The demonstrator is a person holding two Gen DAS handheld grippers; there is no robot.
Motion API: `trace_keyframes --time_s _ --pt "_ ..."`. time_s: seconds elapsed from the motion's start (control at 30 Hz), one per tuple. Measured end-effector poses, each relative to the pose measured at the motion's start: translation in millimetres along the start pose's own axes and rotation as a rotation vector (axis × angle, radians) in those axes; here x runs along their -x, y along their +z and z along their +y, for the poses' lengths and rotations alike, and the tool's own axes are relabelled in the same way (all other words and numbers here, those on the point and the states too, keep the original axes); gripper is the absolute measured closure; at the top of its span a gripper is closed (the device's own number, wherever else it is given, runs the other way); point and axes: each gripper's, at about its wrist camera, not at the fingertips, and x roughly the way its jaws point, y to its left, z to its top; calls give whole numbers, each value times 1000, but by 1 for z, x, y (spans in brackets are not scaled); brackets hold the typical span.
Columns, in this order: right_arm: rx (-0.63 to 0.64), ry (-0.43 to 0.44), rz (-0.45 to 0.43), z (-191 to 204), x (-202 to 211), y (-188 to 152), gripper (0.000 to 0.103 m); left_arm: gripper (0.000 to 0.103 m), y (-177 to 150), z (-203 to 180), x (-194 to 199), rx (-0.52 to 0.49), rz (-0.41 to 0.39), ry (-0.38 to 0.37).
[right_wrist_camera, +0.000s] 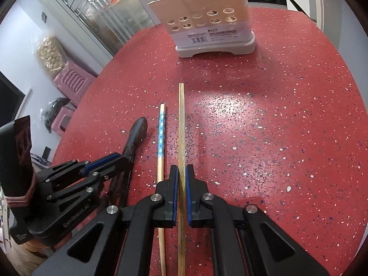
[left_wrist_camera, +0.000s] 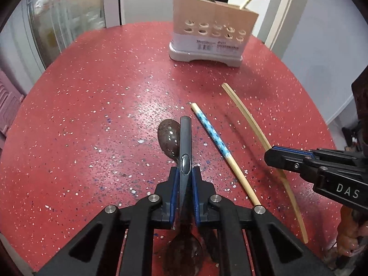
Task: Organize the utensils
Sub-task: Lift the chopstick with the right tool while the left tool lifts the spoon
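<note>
A: Left gripper (left_wrist_camera: pixel 185 172): what sits between my pads?

B: The dark spoon handle (left_wrist_camera: pixel 185 138), clamped edge-on between the blue pads. Its bowl (left_wrist_camera: pixel 184 250) hangs under my fingers, on the side away from the utensil holder (left_wrist_camera: pixel 214 30), and the handle tip points toward the holder. A second dark spoon (left_wrist_camera: pixel 169 139) lies on the red table (left_wrist_camera: pixel 92 115) just beside it.

A: Right gripper (right_wrist_camera: pixel 181 177)?

B: Jaws together on the plain bamboo chopstick (right_wrist_camera: pixel 181 126). Most of its length projects beyond the pads toward the holder. The blue-patterned chopstick (right_wrist_camera: pixel 161 133) lies free on the table just beside it, on the spoon side, also pointing toward the holder.

A: Hazards, fingers outward?

B: First, the spoon: my grip is on a narrow, smooth edge, so I judge it may pivot or slip, bowl-heavy, as I tilt it. Second, the chopstick: held low, its long free end may swing and miss a compartment. Third, my two grippers stand near each other, so crossing paths toward the holder may knock the loose chopstick or the other spoon. Fourth, the holder already carries utensils, and a crooked entry may jam against them.
</note>
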Motion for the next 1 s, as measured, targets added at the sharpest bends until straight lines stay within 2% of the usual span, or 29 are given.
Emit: trace_keyframes --time_s 0.17,0.67,0.8,1.0 --pt "-6 9 -5 0 3 1 96 66 2 12 6 53 -31 -26" --pt "-4 33 -64 1 29 16 96 66 17 18 28 100 -136 -90" --pt "2 29 -67 2 31 20 96 66 18 19 23 96 -113 -83" --pt "-12 32 -48 -1 26 15 96 66 13 18 9 88 -66 -22"
